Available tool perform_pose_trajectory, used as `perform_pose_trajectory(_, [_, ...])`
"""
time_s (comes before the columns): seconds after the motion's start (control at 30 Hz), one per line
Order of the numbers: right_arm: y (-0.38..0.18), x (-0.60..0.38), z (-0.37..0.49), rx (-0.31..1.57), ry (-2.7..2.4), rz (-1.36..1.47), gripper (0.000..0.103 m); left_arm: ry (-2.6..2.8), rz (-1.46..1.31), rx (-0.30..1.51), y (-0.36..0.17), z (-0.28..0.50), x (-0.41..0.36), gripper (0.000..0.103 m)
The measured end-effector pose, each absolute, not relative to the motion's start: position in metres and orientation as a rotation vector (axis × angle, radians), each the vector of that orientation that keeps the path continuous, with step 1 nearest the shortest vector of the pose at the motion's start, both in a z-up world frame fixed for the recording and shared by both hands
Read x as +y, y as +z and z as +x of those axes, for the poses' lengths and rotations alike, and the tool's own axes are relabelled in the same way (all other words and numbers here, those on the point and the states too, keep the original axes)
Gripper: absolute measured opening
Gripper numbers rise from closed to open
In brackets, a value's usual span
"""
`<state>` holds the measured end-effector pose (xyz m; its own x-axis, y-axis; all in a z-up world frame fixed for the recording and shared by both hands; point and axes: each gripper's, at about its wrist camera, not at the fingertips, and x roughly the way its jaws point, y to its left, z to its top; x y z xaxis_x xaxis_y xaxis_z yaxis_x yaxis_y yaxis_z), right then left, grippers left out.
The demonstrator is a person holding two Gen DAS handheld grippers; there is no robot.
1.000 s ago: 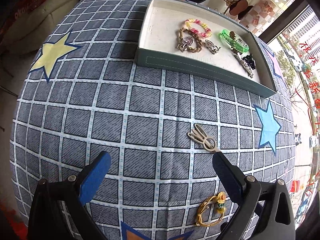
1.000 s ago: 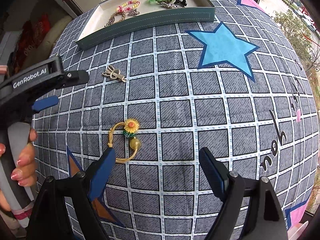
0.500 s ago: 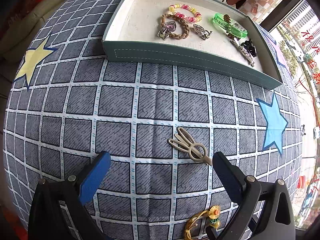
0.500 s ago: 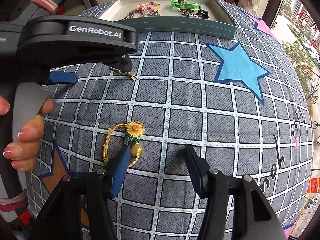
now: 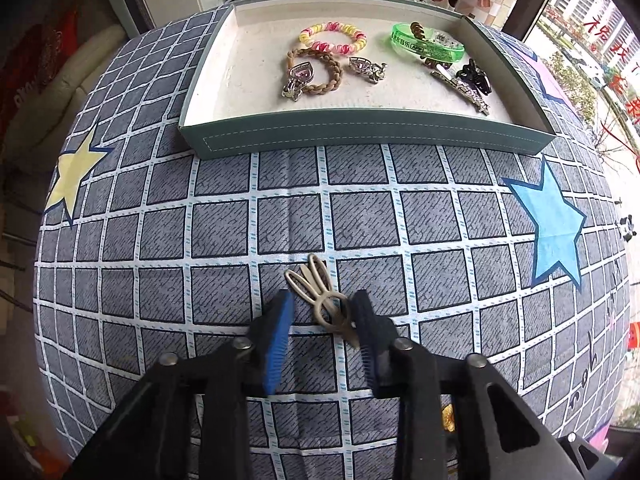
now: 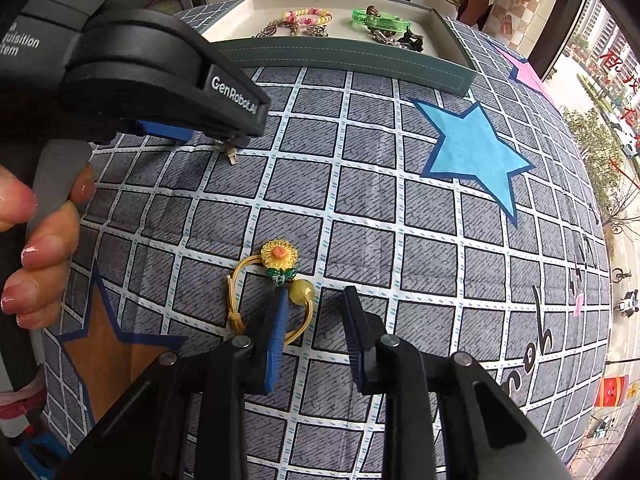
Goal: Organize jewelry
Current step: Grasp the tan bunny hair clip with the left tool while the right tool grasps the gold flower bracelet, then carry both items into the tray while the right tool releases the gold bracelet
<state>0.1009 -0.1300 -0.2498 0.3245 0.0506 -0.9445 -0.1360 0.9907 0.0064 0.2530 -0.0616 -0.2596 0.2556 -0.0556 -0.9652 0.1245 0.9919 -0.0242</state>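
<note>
A beige metal hair clip (image 5: 320,300) lies on the checked cloth. My left gripper (image 5: 324,304) straddles its rear end, jaws half closed, right pad touching it, left pad apart. In the right wrist view the left gripper (image 6: 208,136) hides most of the clip. A yellow sunflower hair tie (image 6: 276,280) lies on the cloth; my right gripper (image 6: 314,304) is half closed over its right side, the yellow bead between the pads, which are not pressed on it. The teal tray (image 5: 360,136) at the back holds several hair ties and clips.
A light blue star patch (image 5: 552,224) is on the right of the cloth, a yellow star (image 5: 72,176) on the left, an orange star (image 6: 108,352) near the front. The person's hand (image 6: 36,248) holds the left gripper's handle. A window is at the right.
Both grippers have moved forward and down and narrowed their jaws. The left now straddles the beige clip; the right now straddles the sunflower tie's bead side.
</note>
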Motion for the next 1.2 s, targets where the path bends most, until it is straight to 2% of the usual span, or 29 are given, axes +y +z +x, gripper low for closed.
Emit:
perform_pose_trajectory(0.03, [-0.250, -0.130, 0.103, 1.236, 0.126, -0.079, 0.013, -0.130, 0.065, 1.303, -0.258, 0.249, -0.056, 0.032])
perform_pose_trajectory(0.07, [-0.250, -0.133, 0.107, 1.240, 0.129, -0.075, 0.013, -0.139, 0.061, 1.303, -0.258, 0.248, -0.054, 0.032])
perform_pose_trajectory(0.4, [-0.244, -0.168, 0.132, 1.278, 0.166, 0.114, 0.013, -0.198, -0.060, 1.269, -0.240, 0.216, 0.000, 0.032])
perform_pose_trajectory(0.67, [-0.223, -0.185, 0.137, 1.274, 0.196, 0.226, 0.013, -0.212, -0.054, 1.239, -0.223, 0.199, 0.010, 0.032])
perform_pose_trajectory(1.2, [-0.193, -0.218, 0.167, 1.255, 0.195, 0.385, 0.013, -0.220, -0.056, 1.179, -0.189, 0.214, 0.008, 0.032])
